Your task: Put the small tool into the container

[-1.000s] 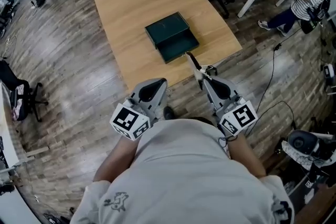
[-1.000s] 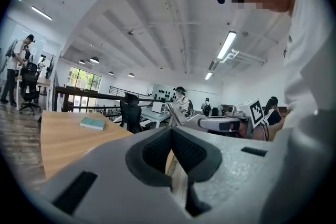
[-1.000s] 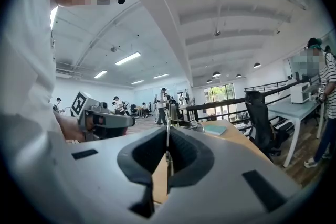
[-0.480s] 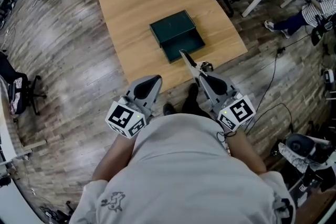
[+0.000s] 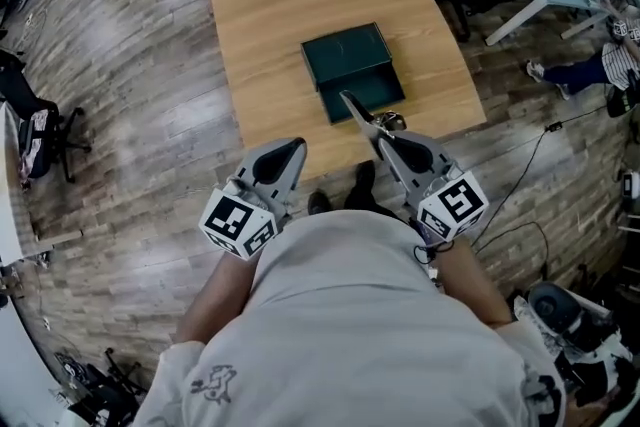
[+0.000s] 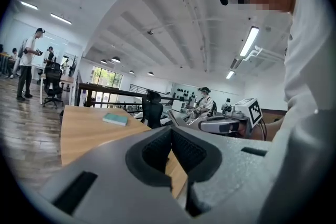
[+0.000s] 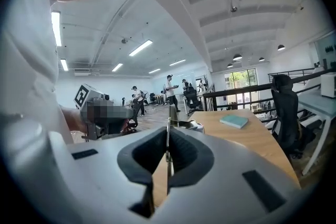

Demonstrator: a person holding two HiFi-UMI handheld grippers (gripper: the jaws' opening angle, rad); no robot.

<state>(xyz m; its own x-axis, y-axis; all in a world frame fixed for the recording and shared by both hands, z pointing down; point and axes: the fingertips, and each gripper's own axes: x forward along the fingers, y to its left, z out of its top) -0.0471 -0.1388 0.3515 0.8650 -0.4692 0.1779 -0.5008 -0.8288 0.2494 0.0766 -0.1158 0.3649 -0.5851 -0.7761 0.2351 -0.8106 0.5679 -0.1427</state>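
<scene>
Right tongs [image 5: 381, 139] clenched on small tool [image 5: 356, 111], its kind unclear, left tongs [image 5: 296, 148] closed, empty

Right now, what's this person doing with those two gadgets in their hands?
A person stands at a wooden table with a gripper in each hand. The right gripper is clamped on a small tool, whose tip points at the open dark green container. The left gripper is shut, empty and short of the table.
</scene>
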